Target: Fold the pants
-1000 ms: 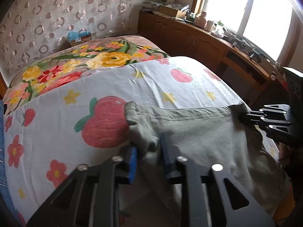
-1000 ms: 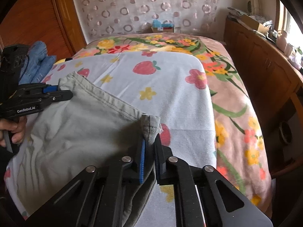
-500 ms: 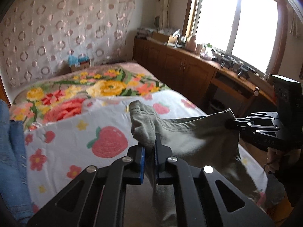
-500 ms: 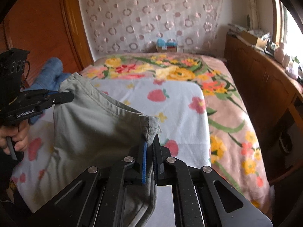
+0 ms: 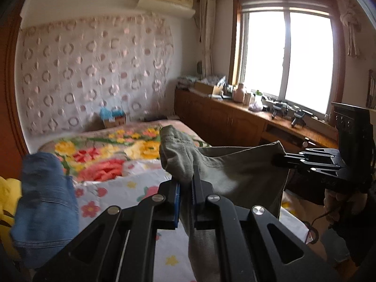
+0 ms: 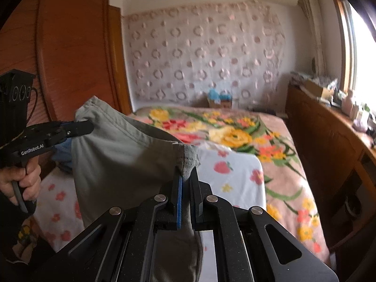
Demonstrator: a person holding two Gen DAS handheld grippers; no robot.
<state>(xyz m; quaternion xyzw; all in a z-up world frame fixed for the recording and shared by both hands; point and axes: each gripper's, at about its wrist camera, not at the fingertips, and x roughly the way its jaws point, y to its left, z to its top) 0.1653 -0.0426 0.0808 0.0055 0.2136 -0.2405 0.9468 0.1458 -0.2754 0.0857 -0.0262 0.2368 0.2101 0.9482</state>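
The left tongs (image 5: 185,183) are closed tight on one corner of the grey-green pants (image 5: 235,176), and the right tongs (image 6: 186,183) are closed on the other corner. The pants hang stretched between them in the air, above the near end of the bed (image 6: 277,141). A blue pair of jeans (image 5: 44,199) lies at the left edge of the bed, perhaps on a yellow cloth (image 5: 7,197), but this part is blurred.

Matt grey-green cotton pants (image 5: 235,171), soft and creased; matt black plastic left gripper (image 5: 185,183) with shiny metal rivets; glossy wooden cabinet (image 5: 211,117).
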